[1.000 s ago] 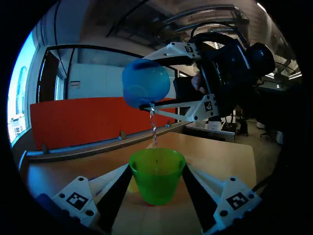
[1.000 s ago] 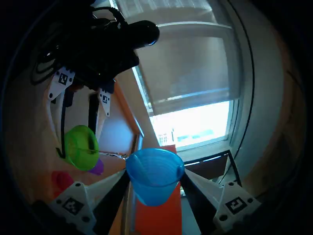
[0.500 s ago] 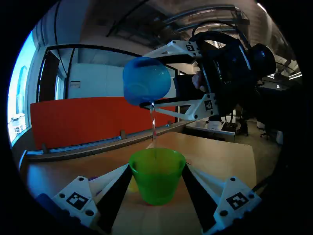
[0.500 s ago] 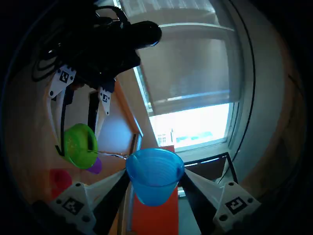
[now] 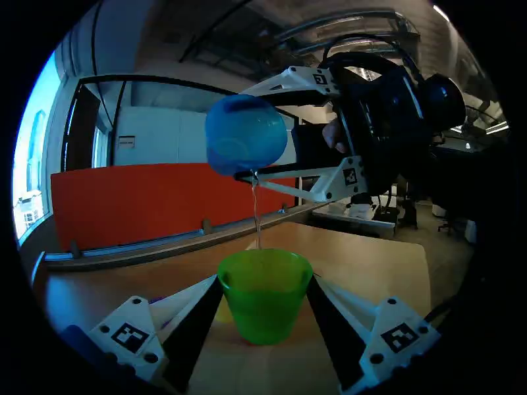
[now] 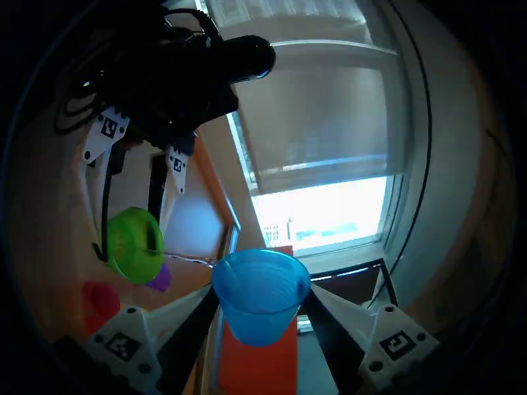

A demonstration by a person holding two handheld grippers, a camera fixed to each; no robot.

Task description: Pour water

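Water stream thinner, right fingers gripping tipped blue cup, left fingers gripping green cup below

We list the following.
- A wooden table, with a grey rail along its far edge.
- An orange partition panel behind that rail.
- Pipes across the ceiling.

From the right gripper view we add three more.
- A bright window, with a roller blind drawn partway down over it.
- A purple cup on the table.
- A pink cup near the purple one but apart from it.
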